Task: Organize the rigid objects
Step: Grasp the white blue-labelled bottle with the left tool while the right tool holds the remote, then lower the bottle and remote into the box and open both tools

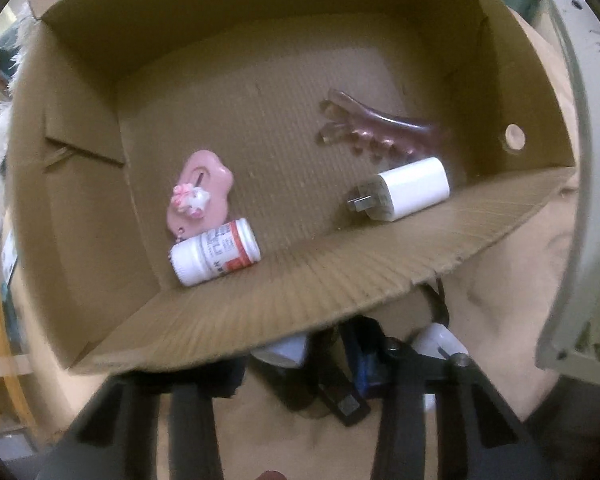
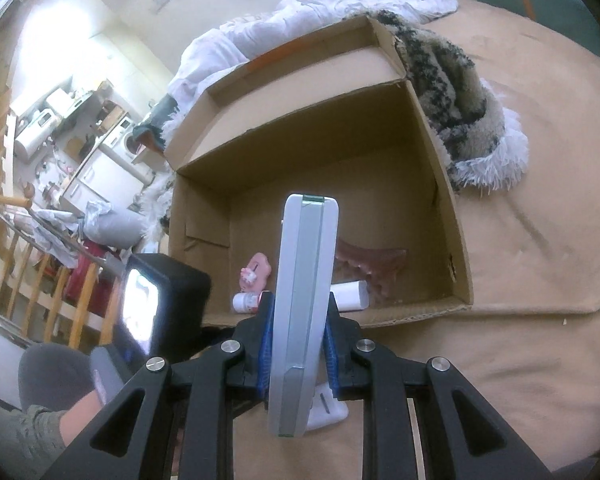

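Note:
An open cardboard box [image 1: 100, 184] [image 2: 444, 216] lies on a tan bed. On its floor are a pink charm [image 1: 204, 192], a white pill bottle [image 1: 214, 256], a white charger plug [image 1: 408, 188] and a brown hair claw [image 1: 380, 128]. My left gripper [image 1: 308, 356] points down just in front of the box's near flap [image 1: 300, 284]. Its jaws are narrow with something white [image 1: 284, 352] between them; the contact is blurred and partly hidden. My right gripper [image 2: 298, 312] is shut on a flat grey case [image 2: 304, 300] [image 1: 580, 184], upright in front of the box.
A small white piece with a slot [image 2: 328, 408] [image 1: 440, 340] lies on the tan bedcover [image 2: 520, 280] by the grippers. A furry patterned blanket [image 2: 460, 112] and white bedding [image 2: 300, 20] crowd the box's far side. A wooden railing [image 2: 40, 280] runs at left.

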Demonstrator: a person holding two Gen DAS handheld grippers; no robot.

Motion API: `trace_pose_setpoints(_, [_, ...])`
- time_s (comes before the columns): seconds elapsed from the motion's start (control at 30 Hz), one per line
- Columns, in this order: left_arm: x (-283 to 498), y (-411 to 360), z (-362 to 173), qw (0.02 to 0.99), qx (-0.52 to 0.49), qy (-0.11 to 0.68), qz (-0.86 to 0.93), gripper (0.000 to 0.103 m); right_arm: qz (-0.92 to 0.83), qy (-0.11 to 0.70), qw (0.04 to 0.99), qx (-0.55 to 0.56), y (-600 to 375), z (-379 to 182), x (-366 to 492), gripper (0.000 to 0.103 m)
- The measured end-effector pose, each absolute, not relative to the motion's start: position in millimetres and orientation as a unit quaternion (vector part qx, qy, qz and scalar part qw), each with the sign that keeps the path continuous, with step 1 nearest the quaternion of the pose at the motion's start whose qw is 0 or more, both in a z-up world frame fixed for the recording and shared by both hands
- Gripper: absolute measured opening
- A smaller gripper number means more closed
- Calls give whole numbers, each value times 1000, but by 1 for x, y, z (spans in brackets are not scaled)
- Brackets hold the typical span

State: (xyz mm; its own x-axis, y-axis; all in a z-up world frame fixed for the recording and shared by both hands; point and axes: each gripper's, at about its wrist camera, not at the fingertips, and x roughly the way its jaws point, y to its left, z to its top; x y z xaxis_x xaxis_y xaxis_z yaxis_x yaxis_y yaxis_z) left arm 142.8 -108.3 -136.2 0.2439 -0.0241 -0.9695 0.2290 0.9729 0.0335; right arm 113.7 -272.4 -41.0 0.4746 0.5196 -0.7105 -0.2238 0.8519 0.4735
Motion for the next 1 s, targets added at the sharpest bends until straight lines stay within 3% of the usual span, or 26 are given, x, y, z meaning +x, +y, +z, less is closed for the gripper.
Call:
trace_pose_setpoints(0.5, [123, -88, -121, 794, 65, 603, -52, 24, 215, 472, 841, 152, -271, -45, 115, 24])
trace_pose_setpoints(1.0, [71, -41, -70, 827, 16, 561, -12, 24, 204, 461, 852, 144, -271, -39, 107, 24])
